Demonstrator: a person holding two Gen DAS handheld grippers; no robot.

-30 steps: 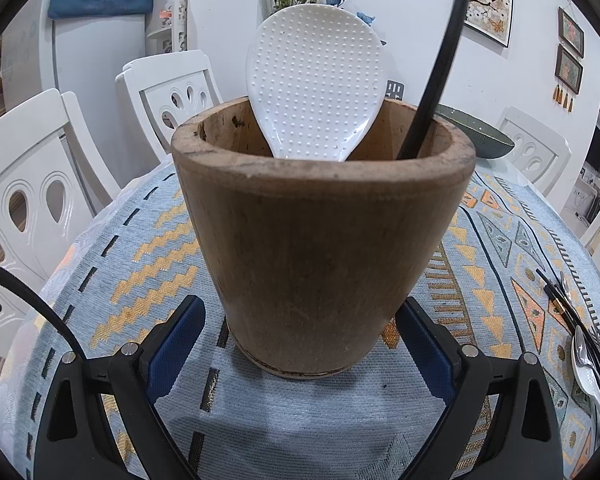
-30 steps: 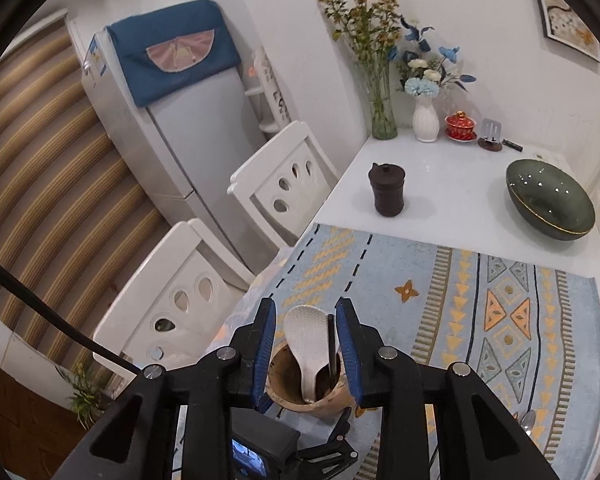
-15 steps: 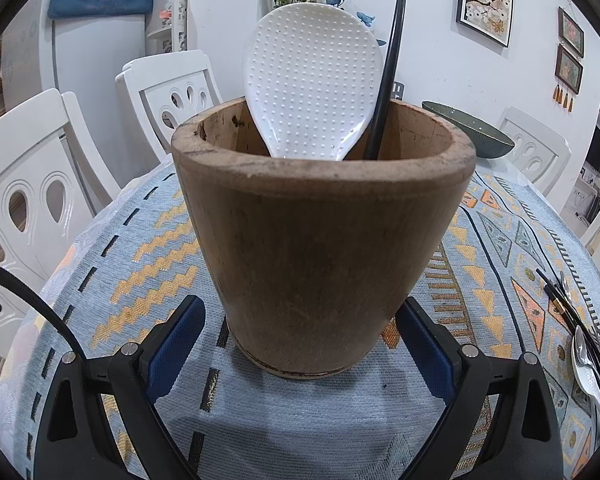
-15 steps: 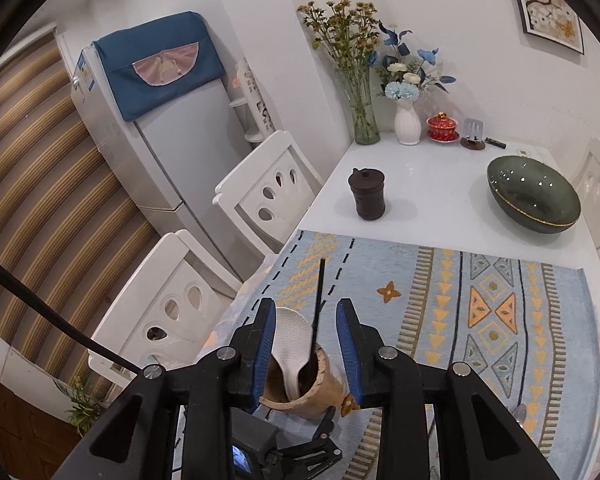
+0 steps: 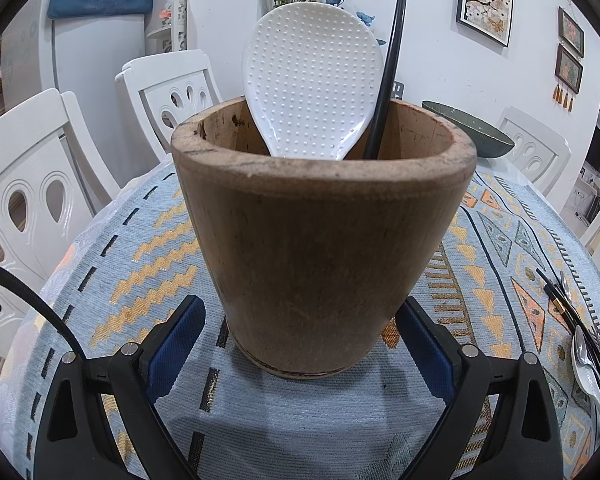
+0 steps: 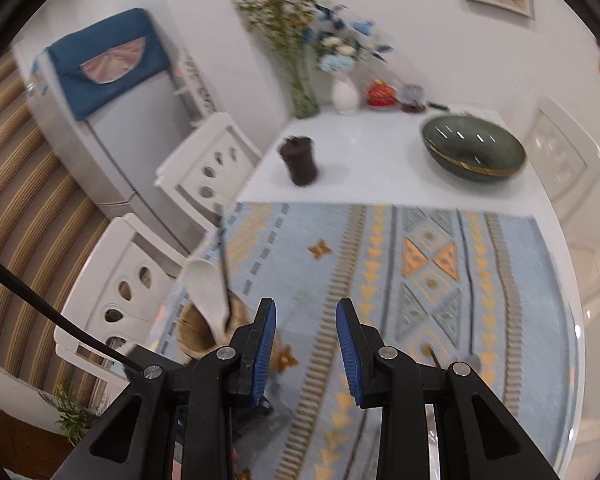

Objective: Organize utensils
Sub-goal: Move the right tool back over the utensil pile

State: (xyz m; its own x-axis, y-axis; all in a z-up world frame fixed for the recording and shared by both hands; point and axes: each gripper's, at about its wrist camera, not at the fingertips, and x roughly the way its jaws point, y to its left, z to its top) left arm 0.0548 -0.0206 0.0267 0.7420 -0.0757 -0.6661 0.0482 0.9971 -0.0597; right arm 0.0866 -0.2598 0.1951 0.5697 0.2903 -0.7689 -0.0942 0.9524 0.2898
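A brown wooden holder (image 5: 324,248) stands on the patterned cloth, with a white rice paddle (image 5: 312,80) and a black chopstick (image 5: 388,68) standing in it. My left gripper (image 5: 304,344) is open, its blue pads on either side of the holder's base. The right wrist view, blurred by motion, shows the holder (image 6: 202,330) at lower left with the paddle (image 6: 208,292) and chopstick (image 6: 223,256). My right gripper (image 6: 306,350) is open and empty, above the cloth to the holder's right. More utensils, a spoon (image 5: 586,368) and black chopsticks (image 5: 560,300), lie at the cloth's right edge.
A dark green bowl (image 6: 474,152) and a dark lidded jar (image 6: 300,160) stand on the white table beyond the cloth. Vases with flowers (image 6: 304,60) stand at the far edge. White chairs (image 5: 32,200) line the left side.
The black chopstick has tipped from leaning right to standing beside the paddle. My right gripper, open, has swung to the right, away from over the holder. The left gripper has not moved.
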